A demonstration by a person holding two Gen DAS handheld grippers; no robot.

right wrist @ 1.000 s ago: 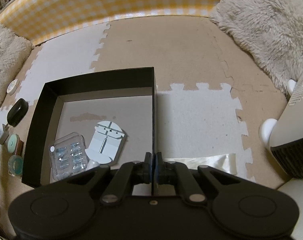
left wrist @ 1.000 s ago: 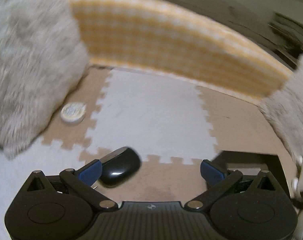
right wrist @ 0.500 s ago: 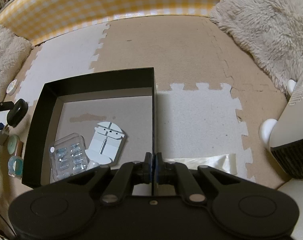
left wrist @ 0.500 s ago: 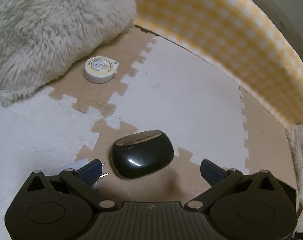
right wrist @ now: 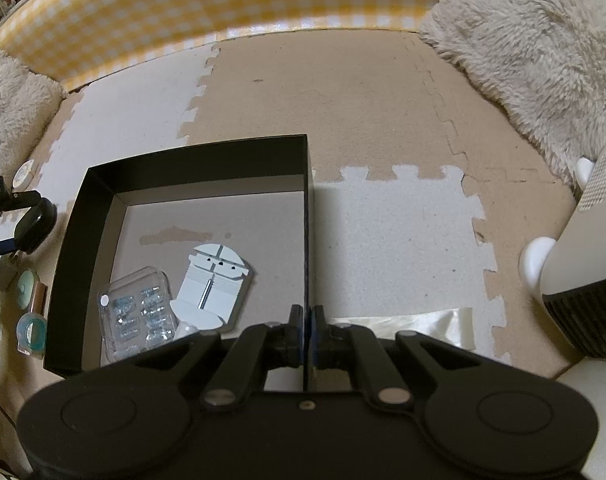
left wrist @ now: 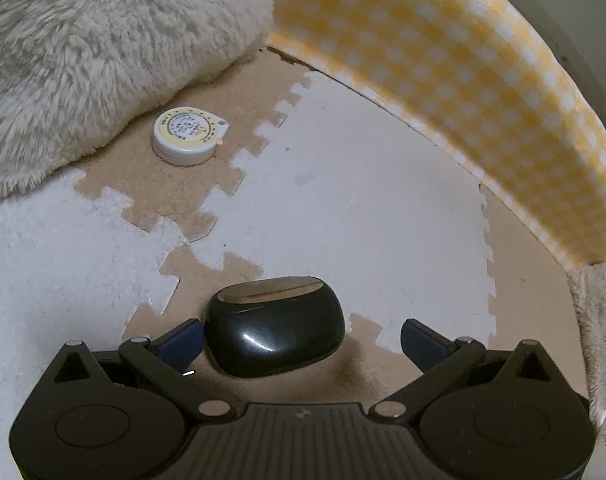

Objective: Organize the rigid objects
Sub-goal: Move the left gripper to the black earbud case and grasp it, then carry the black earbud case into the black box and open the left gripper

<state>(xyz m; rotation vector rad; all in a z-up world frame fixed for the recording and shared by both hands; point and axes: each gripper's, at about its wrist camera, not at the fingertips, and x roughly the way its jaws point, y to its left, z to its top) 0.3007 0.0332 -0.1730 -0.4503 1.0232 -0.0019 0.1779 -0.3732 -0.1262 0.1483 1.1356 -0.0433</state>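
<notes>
**Left Jaws Set Around the Black Case for Pickup**

I have the left gripper (left wrist: 301, 340) angled down at the floor mat (left wrist: 363, 208), jaws released and spread wide. The black case (left wrist: 275, 324) lies between them on the mat: the left finger (left wrist: 181, 342) sits just beside, perhaps touching, the case's end, while the right finger (left wrist: 421, 344) stands apart from the other end. Neither pad presses, so nothing is grasped yet. I judge this straddle to be the pre-grasp position: the case lies lengthwise across the opening, so the jaws will close on its two ends. The shell is glossy and rounded and could slip or pivot under an off-centre pinch, so I would shift the gripper to centre the case before closing.

Ahead of the left jaws and to their left, a round tape measure (left wrist: 187, 138) rests on the mat beside a fluffy cushion (left wrist: 95, 48); it waits its turn.

The right gripper (right wrist: 305, 320) is clenched on the near wall of the black box (right wrist: 199, 156), with the wall edge running between the pads. I read this as bracing the box so it stays put during loading. Inside the box, left of the right jaws, lie a clear blister pack (right wrist: 137, 312) and a white tool (right wrist: 215, 284). More small items sit on the mat outside the box's left wall.
</notes>
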